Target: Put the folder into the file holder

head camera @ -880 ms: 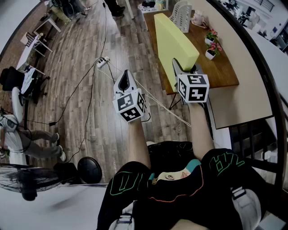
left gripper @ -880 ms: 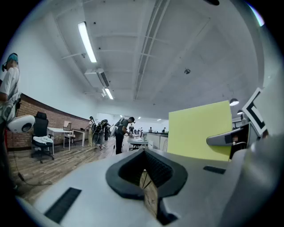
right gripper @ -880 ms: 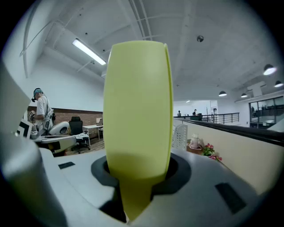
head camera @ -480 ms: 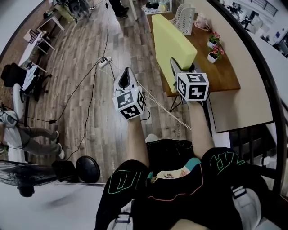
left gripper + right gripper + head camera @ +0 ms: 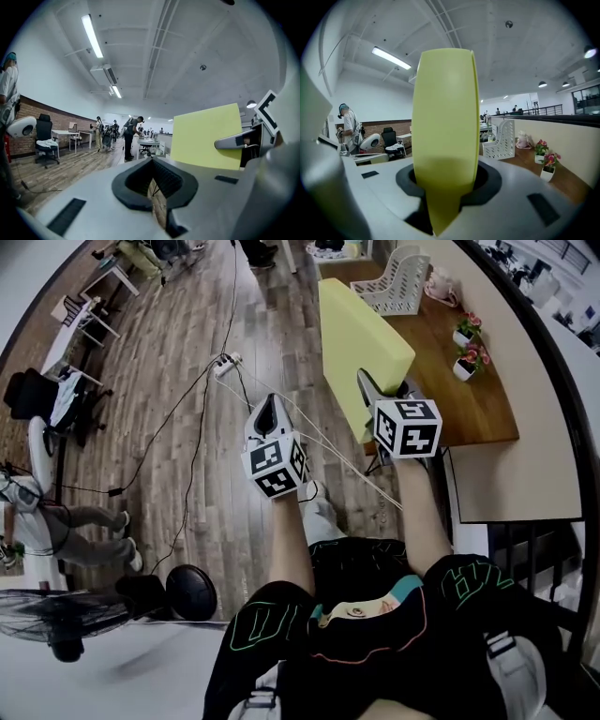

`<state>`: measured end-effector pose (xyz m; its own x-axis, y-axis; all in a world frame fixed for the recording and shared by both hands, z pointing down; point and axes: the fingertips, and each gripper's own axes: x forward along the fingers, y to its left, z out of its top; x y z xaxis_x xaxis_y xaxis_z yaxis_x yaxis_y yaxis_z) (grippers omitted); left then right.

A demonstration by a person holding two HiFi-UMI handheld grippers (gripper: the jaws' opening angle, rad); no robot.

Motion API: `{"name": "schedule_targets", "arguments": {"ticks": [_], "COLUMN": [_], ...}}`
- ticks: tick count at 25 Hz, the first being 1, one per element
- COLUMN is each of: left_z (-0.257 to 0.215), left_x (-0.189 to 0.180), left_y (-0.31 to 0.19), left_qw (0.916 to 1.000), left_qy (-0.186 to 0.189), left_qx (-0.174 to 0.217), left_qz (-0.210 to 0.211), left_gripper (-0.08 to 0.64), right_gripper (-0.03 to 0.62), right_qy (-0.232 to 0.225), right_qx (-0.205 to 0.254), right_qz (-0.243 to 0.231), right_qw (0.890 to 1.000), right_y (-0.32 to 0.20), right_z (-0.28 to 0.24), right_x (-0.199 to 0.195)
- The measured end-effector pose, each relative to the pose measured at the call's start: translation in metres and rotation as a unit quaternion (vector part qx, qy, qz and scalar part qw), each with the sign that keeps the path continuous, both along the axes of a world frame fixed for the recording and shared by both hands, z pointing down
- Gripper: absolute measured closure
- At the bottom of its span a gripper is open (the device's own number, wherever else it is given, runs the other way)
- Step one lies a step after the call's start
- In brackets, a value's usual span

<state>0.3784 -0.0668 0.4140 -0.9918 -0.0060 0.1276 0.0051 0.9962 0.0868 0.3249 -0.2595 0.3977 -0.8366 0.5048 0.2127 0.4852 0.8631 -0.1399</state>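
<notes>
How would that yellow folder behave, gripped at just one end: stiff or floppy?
Probably fairly stiff: the folder stands out straight from the right gripper with no visible sag. It is likely light for its size, since a pinch at one end carries it. Its smooth face might slip between the pads if it gets bumped.

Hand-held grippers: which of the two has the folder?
The right hand-held gripper: its jaws clamp the yellow folder, which stands upright between them. The left hand-held gripper has nothing between its jaws.
</notes>
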Motion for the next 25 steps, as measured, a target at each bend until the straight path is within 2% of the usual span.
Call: {"name": "schedule_targets", "arguments": {"ticks": [7,13,20,25], "left_z": [0.015,0.031,0.05,0.046], "left_x": [-0.072,-0.135,-0.189,-0.217], "left_y": [0.043,0.089,0.156,0.191], "left_qw": [0.9998,0.9993,0.9982,0.998], "left_qy": [0.017,0.036,0.051,0.039], "left_qx": [0.001,0.004,0.028,0.042], "left_qz": [0.01,0.007,-0.015,-0.025], "left_gripper": [0.568,0.568,0.568,0.568], "right_gripper": [0.44,0.44,0.44,0.439], "right_qy": [0.021,0.042,0.063,0.051], "right_qx": [-0.012,-0.015,0.007,0.019], "right_qz": [0.016,0.005,-0.008,-0.016], "right_qw": [1.0,0.999,0.998,0.998], "right_y": [0.038,0.092,0.154,0.188], "right_z": [0.014,0.031,0.051,0.042], "right_x": [-0.071,-0.135,-0.194,-0.222]}}
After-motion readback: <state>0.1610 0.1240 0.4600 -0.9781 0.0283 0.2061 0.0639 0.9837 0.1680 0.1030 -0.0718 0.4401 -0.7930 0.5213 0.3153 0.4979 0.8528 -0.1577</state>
